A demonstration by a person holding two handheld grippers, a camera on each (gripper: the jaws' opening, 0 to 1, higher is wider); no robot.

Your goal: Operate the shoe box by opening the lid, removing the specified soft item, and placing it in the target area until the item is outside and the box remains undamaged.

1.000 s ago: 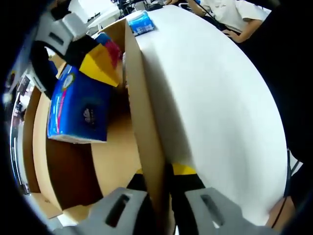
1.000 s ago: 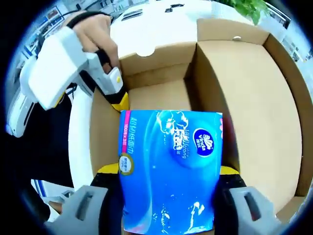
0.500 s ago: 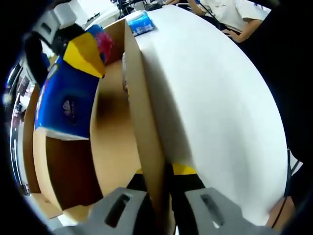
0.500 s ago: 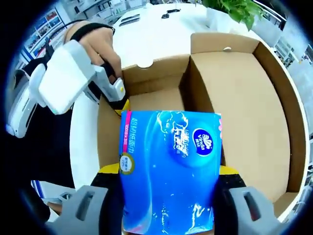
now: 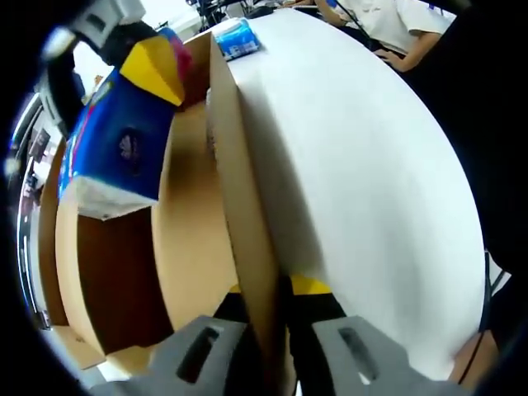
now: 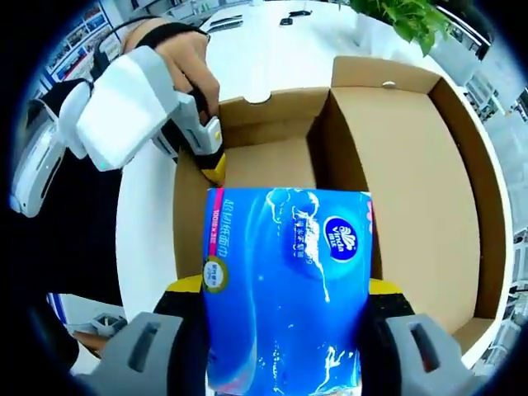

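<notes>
1. Left gripper view, far left: blue tissue pack (image 5: 115,144) held up above the open cardboard shoe box (image 5: 194,247), its white end facing down, clamped at the top by the yellow-tipped right gripper (image 5: 153,70).
2. Left gripper view, centre: upright side wall of the box seen edge-on, running from the bottom of the view to the top; brown interior to its left, white round table (image 5: 355,157) to its right.
3. Left gripper view, bottom centre: left gripper (image 5: 268,309) closed narrowly on the box wall, one jaw inside the box and one outside, yellow pad visible against the cardboard.
4. Left gripper view, top: second, smaller blue pack (image 5: 239,39) lying on the table beyond the box; seated person in a white shirt (image 5: 388,21) at the far table edge.
5. Right gripper view, left: left gripper (image 6: 210,157), white-bodied and held in a person's hand (image 6: 186,62), pinching the near left wall of the box.
6. Right gripper view, centre: tissue pack (image 6: 285,280) gripped between the jaws of the right gripper (image 6: 285,301), printed face toward the camera, raised over the box, not touching its floor.
7. Right gripper view, right: open lid (image 6: 412,181) folded back flat, inner side up; green plant (image 6: 408,16) at the top edge.
</notes>
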